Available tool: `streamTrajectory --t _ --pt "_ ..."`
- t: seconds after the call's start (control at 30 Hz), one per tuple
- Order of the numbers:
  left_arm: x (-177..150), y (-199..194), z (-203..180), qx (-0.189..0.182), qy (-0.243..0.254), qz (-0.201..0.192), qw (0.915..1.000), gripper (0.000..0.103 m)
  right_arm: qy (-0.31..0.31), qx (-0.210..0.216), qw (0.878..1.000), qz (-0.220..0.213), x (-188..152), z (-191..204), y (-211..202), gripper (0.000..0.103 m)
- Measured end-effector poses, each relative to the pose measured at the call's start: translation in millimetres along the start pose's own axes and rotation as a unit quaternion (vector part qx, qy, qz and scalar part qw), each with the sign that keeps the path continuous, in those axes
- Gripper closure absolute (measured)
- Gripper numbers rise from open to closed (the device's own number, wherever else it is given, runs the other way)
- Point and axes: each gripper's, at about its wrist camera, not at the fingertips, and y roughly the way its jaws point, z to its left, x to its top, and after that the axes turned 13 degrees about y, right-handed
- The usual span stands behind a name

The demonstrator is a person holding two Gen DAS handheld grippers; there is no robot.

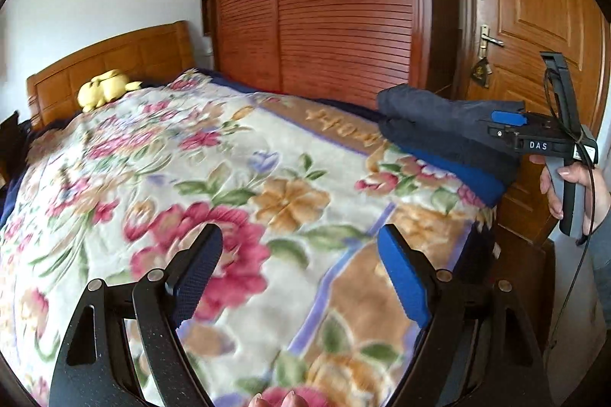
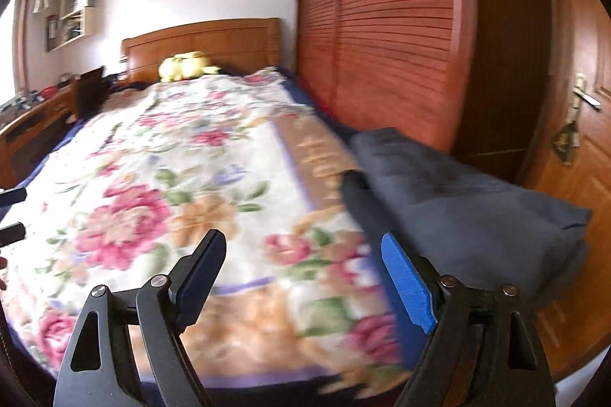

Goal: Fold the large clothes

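A folded dark navy garment (image 1: 439,128) with a blue inner edge lies at the right corner of the bed, on the floral blanket (image 1: 214,170). In the right wrist view the folded dark navy garment (image 2: 458,193) sits just right of my right gripper (image 2: 301,277), which is open and empty over the blanket (image 2: 172,185). My left gripper (image 1: 301,269) is open and empty above the blanket's near end. In the left wrist view the right gripper (image 1: 508,124) shows from the side beside the garment.
A yellow plush toy (image 1: 107,88) lies by the wooden headboard (image 1: 114,63). A slatted wardrobe (image 1: 324,2) and a wooden door (image 1: 534,25) stand right of the bed. A desk and wall shelves (image 2: 76,6) are at the left.
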Motion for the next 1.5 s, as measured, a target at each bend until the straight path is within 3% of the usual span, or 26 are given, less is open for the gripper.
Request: streamTrajectory --t 0.33,0.67,0.83,1.07,1.5 --pt "-67.7 -43.9 36.1 0.072 -0.083 0.018 0.9937 0.019 -0.018 0.078 0.997 0.025 -37.5 77.3 -4.2 0.017" --pt "-127.5 -94.8 61.9 0.180 -0.138 0.064 0.9718 0.019 -0.019 0.150 0.987 0.052 -65.3 124.5 1.7 0.017" --pt "-144.5 -120.3 70.2 0.198 -0.162 0.061 0.9648 0.019 -0.031 0.164 0.985 0.049 -67.6 137.0 4.9 0.017" --pt "-145.9 -159.5 73.4 0.218 -0.172 0.034 0.9599 0.019 -0.044 0.185 0.981 0.034 -69.8 147.7 -8.3 0.017" --pt "-112.6 -219.6 60.6 0.268 -0.144 -0.037 0.9517 0.019 -0.050 0.214 0.974 -0.054 -75.1 154.4 -52.7 0.017"
